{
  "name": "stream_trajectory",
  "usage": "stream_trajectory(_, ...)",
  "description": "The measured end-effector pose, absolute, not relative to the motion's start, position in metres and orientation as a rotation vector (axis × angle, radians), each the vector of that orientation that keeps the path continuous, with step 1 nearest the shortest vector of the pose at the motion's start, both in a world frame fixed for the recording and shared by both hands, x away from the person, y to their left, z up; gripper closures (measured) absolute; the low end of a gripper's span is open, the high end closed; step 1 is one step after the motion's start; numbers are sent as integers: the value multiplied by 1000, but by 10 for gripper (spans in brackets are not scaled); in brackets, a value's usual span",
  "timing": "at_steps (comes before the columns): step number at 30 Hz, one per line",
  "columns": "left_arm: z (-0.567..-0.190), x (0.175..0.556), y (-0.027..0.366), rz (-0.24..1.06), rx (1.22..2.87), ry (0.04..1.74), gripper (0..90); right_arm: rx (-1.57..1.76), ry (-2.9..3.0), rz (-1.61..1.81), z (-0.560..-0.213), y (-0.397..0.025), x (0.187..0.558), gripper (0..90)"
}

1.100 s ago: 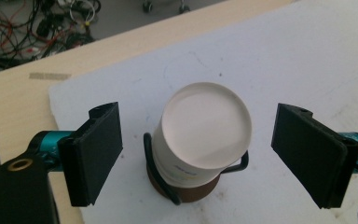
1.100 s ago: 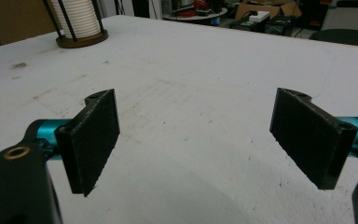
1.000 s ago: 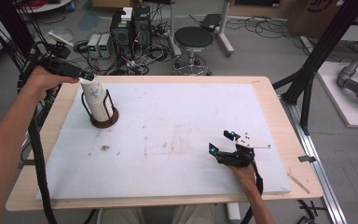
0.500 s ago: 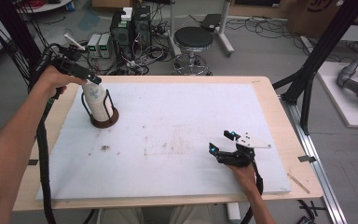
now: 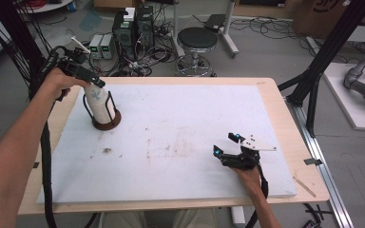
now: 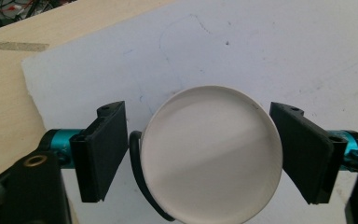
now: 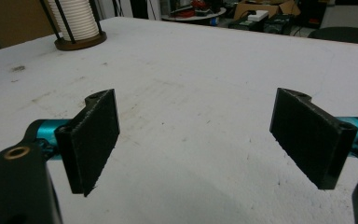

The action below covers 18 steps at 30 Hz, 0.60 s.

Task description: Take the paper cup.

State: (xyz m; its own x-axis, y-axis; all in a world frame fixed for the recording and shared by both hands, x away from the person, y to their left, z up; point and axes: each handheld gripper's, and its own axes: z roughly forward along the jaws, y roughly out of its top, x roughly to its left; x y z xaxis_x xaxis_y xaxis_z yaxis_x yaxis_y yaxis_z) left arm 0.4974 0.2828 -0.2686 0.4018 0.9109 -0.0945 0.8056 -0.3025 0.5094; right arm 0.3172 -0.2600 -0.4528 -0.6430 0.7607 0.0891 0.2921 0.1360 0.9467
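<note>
Both grippers wide open, left gripper (image 6: 198,158) now higher over the cup stack (image 6: 209,154), right gripper (image 5: 228,145) unmoved.

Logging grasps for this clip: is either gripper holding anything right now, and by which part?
Nothing is held. The left gripper is open, jaws either side of the top of the cup stack with gaps showing. The right gripper is open over the white board.

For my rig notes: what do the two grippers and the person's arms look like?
Both grippers, left gripper and right gripper, have flat black rectangular jaws on teal mounts, with black bodies. The right carries a grey three-cornered plate. A black cable trails from the left. Forearms are unsleeved.
</note>
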Motion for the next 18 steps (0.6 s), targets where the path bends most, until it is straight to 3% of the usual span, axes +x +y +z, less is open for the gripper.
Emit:
stream_trajectory(6, -268, 497, 282, 297, 2190, 1460, 232, 1006, 2006, 1512, -453, -260, 317, 160)
stream_trajectory(10, -268, 496, 280, 301, 2197, 1444, 322, 1008, 2006, 1510, -453, -260, 317, 160)
stream_trajectory(18, -264, 493, 280, 334, 2184, 1451, 341, 1010, 2009, 1507, -453, -259, 316, 160)
